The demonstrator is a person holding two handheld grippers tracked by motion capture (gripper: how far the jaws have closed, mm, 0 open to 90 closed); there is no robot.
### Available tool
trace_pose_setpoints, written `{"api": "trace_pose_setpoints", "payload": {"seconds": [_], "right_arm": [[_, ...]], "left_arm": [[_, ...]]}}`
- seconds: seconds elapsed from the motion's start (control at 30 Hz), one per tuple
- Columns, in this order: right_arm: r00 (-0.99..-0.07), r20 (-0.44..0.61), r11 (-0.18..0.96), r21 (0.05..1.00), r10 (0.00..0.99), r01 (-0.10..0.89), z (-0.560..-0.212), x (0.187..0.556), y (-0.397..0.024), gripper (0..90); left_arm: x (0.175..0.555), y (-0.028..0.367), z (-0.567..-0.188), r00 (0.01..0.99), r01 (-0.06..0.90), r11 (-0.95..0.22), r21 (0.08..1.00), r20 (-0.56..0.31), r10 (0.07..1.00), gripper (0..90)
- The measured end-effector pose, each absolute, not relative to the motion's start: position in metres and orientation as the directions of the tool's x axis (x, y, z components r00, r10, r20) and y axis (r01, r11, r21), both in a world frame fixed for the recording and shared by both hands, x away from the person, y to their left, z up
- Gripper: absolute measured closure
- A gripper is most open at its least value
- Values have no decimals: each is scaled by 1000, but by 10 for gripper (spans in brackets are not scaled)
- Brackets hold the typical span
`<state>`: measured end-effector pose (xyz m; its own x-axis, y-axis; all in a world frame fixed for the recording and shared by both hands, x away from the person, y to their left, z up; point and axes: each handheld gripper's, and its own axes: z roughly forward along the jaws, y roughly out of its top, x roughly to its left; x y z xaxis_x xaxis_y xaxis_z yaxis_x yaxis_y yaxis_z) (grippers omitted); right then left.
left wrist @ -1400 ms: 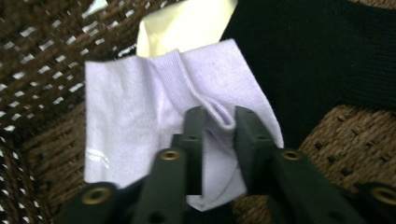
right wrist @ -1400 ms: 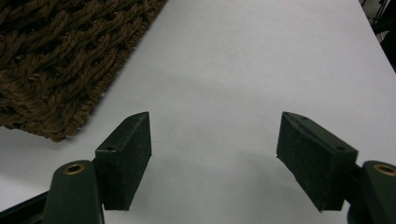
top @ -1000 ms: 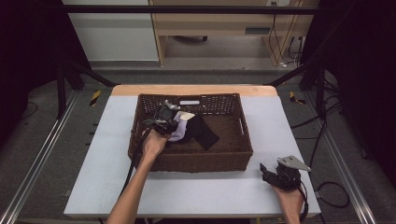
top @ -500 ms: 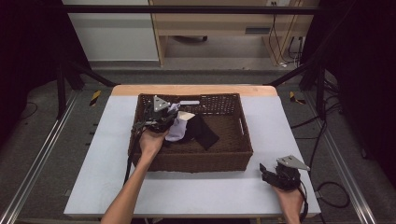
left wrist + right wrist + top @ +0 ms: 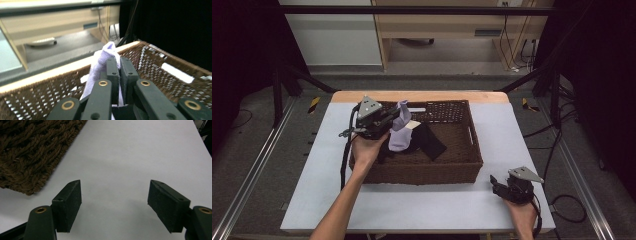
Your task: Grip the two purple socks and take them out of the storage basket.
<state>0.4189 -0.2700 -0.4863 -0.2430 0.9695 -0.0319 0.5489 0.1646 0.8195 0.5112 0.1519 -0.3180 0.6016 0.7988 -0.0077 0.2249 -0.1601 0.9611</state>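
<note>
White bench [image 5: 327, 165], wooden edge at far side. Brown wicker basket [image 5: 464, 165] sits mid-bench, toward the far edge; its corner shows in the right gripper view [image 5: 27, 157]. Inside the basket: black cloth [image 5: 429, 142] on the floor, something pale just beside it, can't tell what.

Left gripper [image 5: 388, 119] held above the basket's left part, hand [image 5: 367, 147] under it, grey plate on top, cable trailing down along the forearm. Its fingers [image 5: 112, 70] are pressed together, pinching a lilac cloth [image 5: 399, 132]. The cloth hangs down from the grip into the basket, lower end on the black cloth. In the left gripper view the cloth [image 5: 103, 56] bunches up over the fingertips, basket wall behind.

Right gripper [image 5: 498, 184] low on the bench near its right front corner, just beside the basket's near right corner. Fingers [image 5: 68, 203] spread wide, nothing between, bare bench under them.
</note>
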Motion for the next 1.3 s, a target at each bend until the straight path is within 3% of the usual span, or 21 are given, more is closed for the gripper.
{"api": "trace_pose_setpoints", "payload": {"seconds": [0.6, 1.3], "right_arm": [[-231, -38, 163, 818, 972, 552, -486, 419, -270, 279], [-229, -45, 167, 820, 972, 547, -486, 418, -269, 306]], "left_arm": [[444, 170, -270, 687, 116, -151, 982, 31, 726, 855], [378, 180, -265, 761, 83, -179, 980, 54, 647, 855]]}}
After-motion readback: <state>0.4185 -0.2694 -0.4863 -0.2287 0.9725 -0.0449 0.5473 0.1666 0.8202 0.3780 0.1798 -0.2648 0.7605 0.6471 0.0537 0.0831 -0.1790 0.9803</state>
